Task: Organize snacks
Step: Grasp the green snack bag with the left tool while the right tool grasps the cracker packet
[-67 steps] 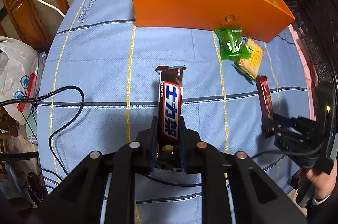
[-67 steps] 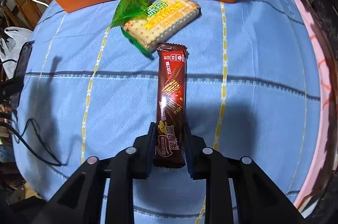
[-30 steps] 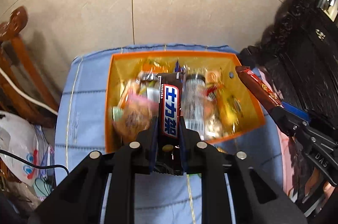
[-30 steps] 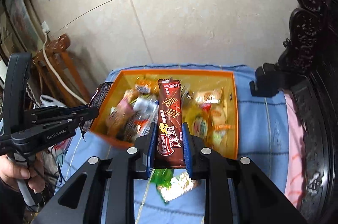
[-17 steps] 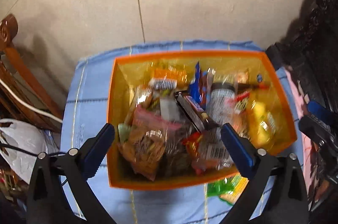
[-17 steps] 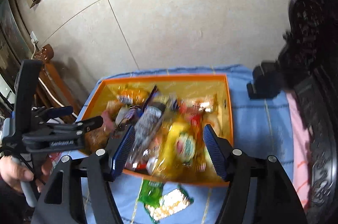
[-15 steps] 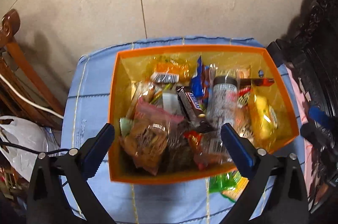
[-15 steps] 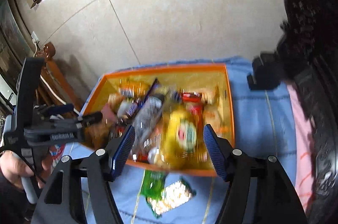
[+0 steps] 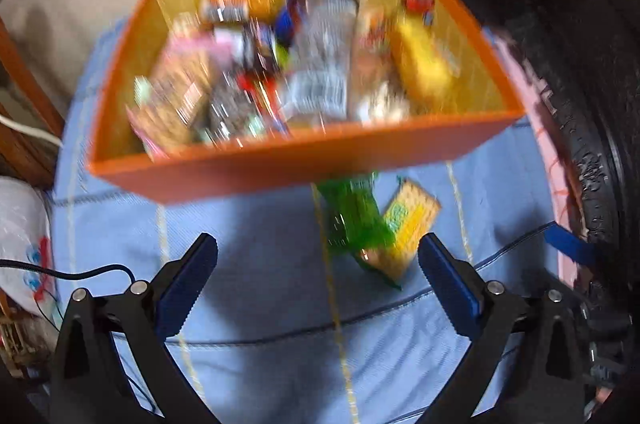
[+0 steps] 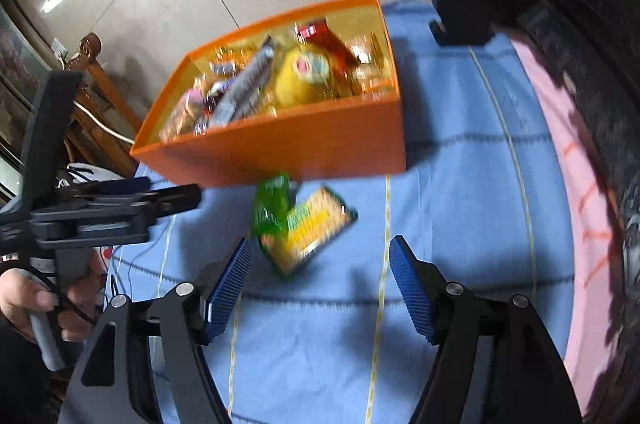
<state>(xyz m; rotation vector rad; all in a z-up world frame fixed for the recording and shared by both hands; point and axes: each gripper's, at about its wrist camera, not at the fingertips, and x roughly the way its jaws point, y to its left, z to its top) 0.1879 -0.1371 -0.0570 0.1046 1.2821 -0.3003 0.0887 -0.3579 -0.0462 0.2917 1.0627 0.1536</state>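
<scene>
Orange box [image 9: 304, 165] on the blue striped tablecloth [image 9: 260, 304], packed with mixed snack wrappers, blurred. Just in front of the box's near wall: 2 snacks left out, a green packet [image 9: 354, 220] partly overlapping a yellow-green cracker pack [image 9: 408, 224]. Left gripper [image 9: 318, 266] in front of the box, spread wide, nothing between its blue pads [image 9: 186, 286]. Right gripper [image 10: 320, 276] in front of the box too, jaws opening, empty, the cracker pack [image 10: 310, 224] just beyond its tips. Left of the box, a hand [image 10: 28, 298] on the other gripper's handle.
</scene>
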